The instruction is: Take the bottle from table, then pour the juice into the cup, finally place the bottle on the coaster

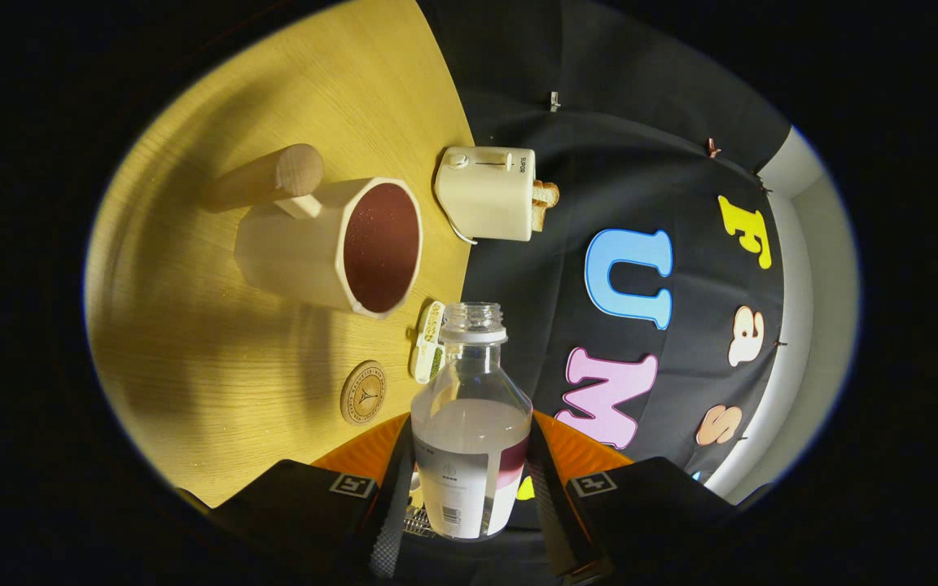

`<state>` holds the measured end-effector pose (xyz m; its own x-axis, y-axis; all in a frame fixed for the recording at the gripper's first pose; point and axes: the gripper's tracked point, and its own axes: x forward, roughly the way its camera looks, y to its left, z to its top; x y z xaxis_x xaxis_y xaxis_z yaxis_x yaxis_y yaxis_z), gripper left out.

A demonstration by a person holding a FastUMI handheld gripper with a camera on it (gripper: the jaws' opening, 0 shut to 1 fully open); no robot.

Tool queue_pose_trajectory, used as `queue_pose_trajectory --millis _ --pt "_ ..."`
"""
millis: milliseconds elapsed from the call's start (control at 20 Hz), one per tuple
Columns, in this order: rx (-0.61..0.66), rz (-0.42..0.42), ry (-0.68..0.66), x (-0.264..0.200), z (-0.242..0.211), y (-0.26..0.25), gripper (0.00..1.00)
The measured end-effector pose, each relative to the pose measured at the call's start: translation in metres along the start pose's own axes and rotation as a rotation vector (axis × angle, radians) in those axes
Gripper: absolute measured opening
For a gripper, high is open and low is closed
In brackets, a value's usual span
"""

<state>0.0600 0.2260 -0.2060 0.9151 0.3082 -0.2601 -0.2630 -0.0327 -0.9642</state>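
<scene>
Gripped between the two fingers of the gripper [469, 488], the bottle [471, 439] sits closest to the lens, both fingers pressing on its labelled lower body, one from each side. It is a clear, uncapped bottle with a threaded neck and a pale label wrapped low around it; a little dark red liquid shows low at its right side beside the label, and the upper body looks misted and mostly drained. The whole scene is rolled sideways, so the bottle is tipped over toward the cup [330, 244], which lies at about 10 o'clock from the bottle's mouth, apart from it. That cup is a cream, faceted mug with a round wooden handle, and its inside already shows dark red juice.

Judging by that, the pour looks done or nearly so, and the step in hand is righting the bottle and carrying it to the coaster [363, 392], the small round wooden disc on the table [192, 366] at about 9 o'clock from the bottle's shoulder. To do it well, level the bottle before moving so nothing drips, keep the grip firm, and lower it square onto the disc, clear of the small green-and-white object [428, 342] just beyond. A cream toy toaster [485, 193] stands farther off at 12 o'clock.
</scene>
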Motion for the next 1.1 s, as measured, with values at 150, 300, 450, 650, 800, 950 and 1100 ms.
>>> queue_pose_trajectory --millis 150,300,450,650,800,950,1100 --pt "-0.038 0.004 -0.017 0.0 0.003 0.004 0.71" --pt "-0.065 0.011 -0.022 0.0 0.003 0.007 0.71" --pt "-0.083 0.007 -0.03 0.002 0.005 0.004 0.71" --pt "-0.116 0.006 -0.038 0.007 0.006 0.002 0.71" --pt "-0.131 0.009 -0.038 0.012 0.006 0.004 0.71" --pt "-0.155 0.005 -0.049 0.011 0.006 0.004 0.71" --pt "-0.172 0.006 -0.054 0.013 0.006 0.006 0.71"
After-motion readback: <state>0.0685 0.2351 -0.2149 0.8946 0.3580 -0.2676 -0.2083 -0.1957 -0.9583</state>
